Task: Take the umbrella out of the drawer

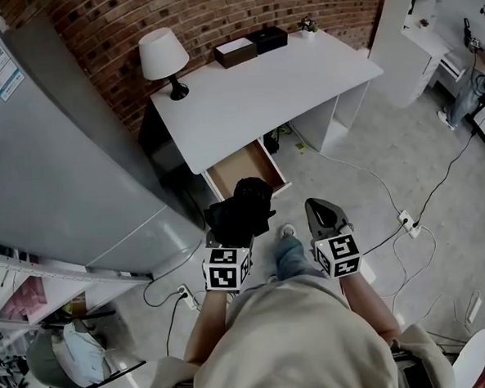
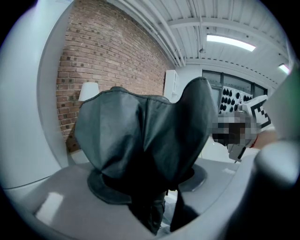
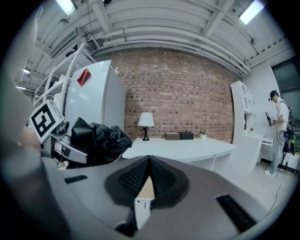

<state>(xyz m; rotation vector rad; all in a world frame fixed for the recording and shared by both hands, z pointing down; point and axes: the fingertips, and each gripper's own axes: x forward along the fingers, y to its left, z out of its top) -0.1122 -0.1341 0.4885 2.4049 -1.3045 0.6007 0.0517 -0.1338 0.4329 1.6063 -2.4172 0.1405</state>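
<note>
A folded black umbrella is clamped in my left gripper, held in the air in front of the open drawer under the white desk. In the left gripper view its dark fabric bulges between the jaws and hides most of what lies beyond. My right gripper hovers just to the right of it, shut with nothing between its pads. The right gripper view shows the umbrella off to the left. No object shows in the visible wooden inside of the drawer.
A white lamp and two boxes stand along the desk's far edge by the brick wall. A tall grey fridge stands left of the desk. Cables and a power strip lie on the floor to the right. A person stands far right.
</note>
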